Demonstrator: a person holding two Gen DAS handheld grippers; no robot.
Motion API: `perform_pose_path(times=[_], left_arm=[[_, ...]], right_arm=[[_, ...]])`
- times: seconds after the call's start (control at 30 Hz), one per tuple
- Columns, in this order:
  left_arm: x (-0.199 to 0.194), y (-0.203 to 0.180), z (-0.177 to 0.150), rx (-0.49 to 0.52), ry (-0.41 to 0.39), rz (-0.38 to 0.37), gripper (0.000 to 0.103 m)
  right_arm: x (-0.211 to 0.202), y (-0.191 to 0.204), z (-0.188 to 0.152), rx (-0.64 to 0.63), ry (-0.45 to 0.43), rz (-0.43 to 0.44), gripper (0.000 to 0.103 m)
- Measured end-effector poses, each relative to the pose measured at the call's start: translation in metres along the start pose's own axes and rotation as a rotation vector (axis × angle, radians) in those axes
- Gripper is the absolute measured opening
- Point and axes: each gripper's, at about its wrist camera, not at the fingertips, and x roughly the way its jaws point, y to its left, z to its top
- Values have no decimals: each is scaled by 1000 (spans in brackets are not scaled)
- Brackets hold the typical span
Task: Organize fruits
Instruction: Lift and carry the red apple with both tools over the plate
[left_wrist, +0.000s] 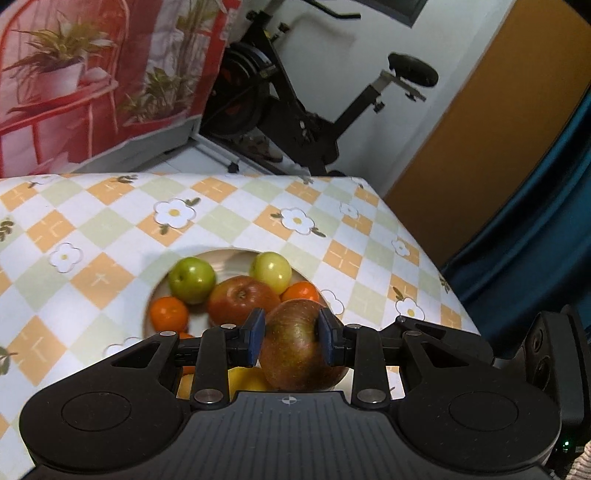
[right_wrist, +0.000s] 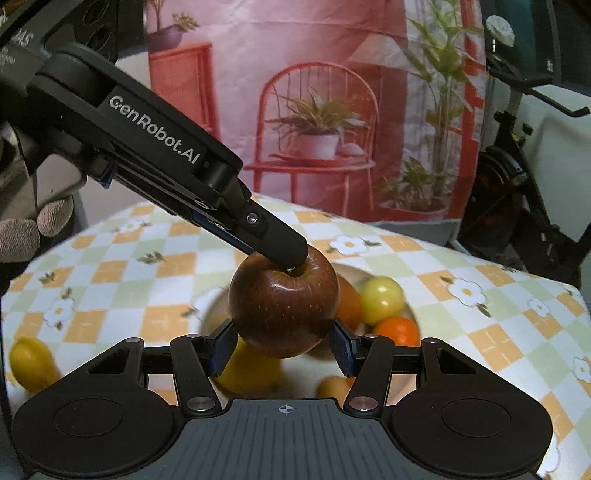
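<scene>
I have one red apple (right_wrist: 283, 302) pinched by both tools above the plate (left_wrist: 236, 255) of fruit: my right gripper (right_wrist: 283, 341) clamps its lower sides, my left gripper (left_wrist: 291, 334) nips across its stem end. If the hands drift apart, the narrower left pinch could slip and the apple would drop onto the oranges and green apples below. Blur leaves the right pads' bite unclear, I think.

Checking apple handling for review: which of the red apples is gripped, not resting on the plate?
The nearer red apple, clamped by both the left gripper and right gripper; the other red apple rests on the plate.
</scene>
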Motion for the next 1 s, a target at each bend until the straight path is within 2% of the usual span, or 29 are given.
perform_pose_path(times=[0.2, 0.5, 1.0], left_arm=[[23, -4, 3, 14, 47, 12, 33], [35, -6, 5, 20, 78, 29, 33], [32, -4, 4, 17, 58, 102, 34]], right_arm=[[10, -11, -11, -14, 40, -15, 51], [16, -17, -17, -22, 72, -30, 51], [16, -12, -19, -21, 80, -68, 56]])
